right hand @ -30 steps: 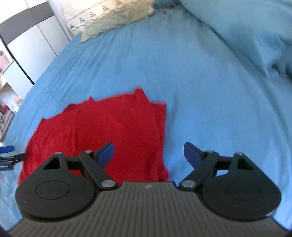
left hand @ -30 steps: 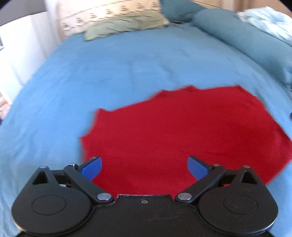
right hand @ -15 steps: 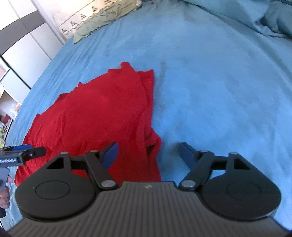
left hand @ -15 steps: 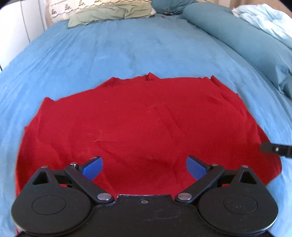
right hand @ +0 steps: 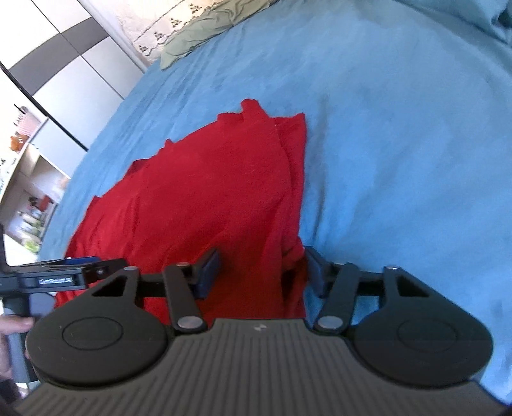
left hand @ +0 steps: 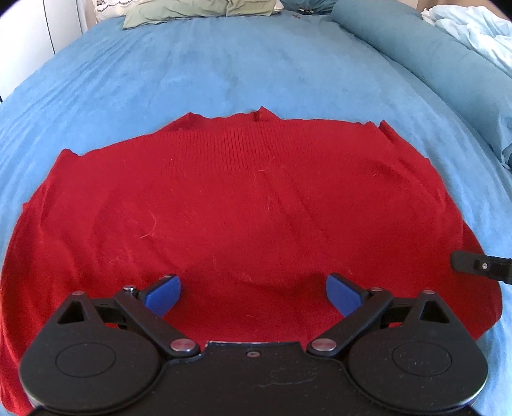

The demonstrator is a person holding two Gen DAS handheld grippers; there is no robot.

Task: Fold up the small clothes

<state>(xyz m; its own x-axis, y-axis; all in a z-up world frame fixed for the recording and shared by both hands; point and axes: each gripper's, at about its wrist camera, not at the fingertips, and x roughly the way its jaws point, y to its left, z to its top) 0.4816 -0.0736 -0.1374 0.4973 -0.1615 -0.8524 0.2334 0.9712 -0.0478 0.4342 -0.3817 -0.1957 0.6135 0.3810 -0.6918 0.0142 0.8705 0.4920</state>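
Observation:
A red knitted garment [left hand: 249, 204] lies spread on the blue bed sheet [left hand: 192, 70]. My left gripper [left hand: 252, 294] is open, low over the garment's near edge, its blue fingertips [left hand: 161, 292] apart over the cloth. My right gripper [right hand: 260, 272] is open at the garment's [right hand: 204, 198] right near corner, with a raised fold of red cloth between its fingers. The right gripper's finger shows at the right edge of the left wrist view [left hand: 480, 265]. The left gripper shows at the left of the right wrist view [right hand: 64, 278].
Pillows [left hand: 198, 9] lie at the head of the bed. A rolled blue duvet [left hand: 432, 64] runs along the right side. White cupboards and shelves [right hand: 48, 105] stand beyond the bed's left side.
Both grippers have moved forward and down to the garment's near edge. The right gripper's fingers have come around the garment's right corner. Both stay open.

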